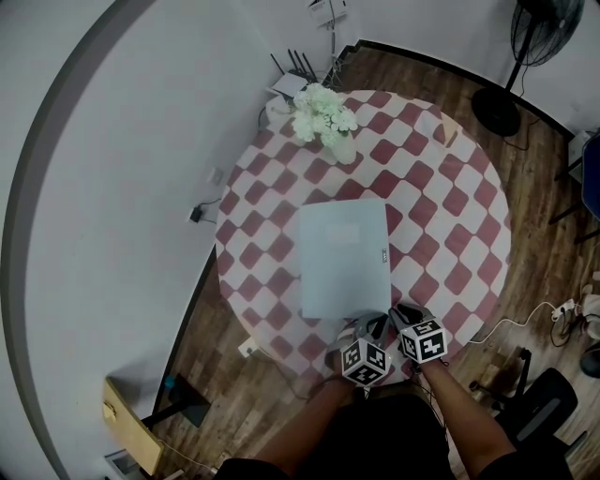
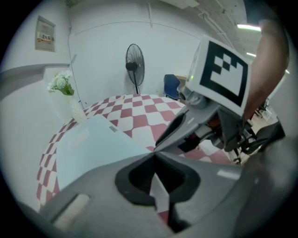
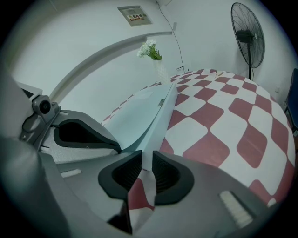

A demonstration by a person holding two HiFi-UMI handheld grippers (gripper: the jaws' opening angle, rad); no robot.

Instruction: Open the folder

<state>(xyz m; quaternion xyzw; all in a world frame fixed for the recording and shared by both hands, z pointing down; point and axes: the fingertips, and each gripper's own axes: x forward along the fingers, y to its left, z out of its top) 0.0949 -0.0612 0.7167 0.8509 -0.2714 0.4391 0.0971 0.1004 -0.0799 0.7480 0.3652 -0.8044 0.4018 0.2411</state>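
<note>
Folder (image 1: 342,258): pale blue, laid at the middle of the checked bench (image 1: 459,187), frame centre.
Right tongs (image 3: 143,160): closed on the folder's near edge, lower centre.
Left tongs (image 2: 153,155): closed on that same edge, just beside.

This looks like a plain office or studio room dressed with a homely corner: a round table (image 1: 469,244) under a red-and-white checked cloth holds a vase of white flowers (image 1: 323,117) at upper centre, on a wood-plank floor (image 1: 262,394) beside a curved white wall. A pedestal fan (image 1: 544,23) at upper right, a router (image 1: 292,80), an office chair (image 1: 539,403) and a power strip (image 1: 567,309) suggest a workplace.
</note>
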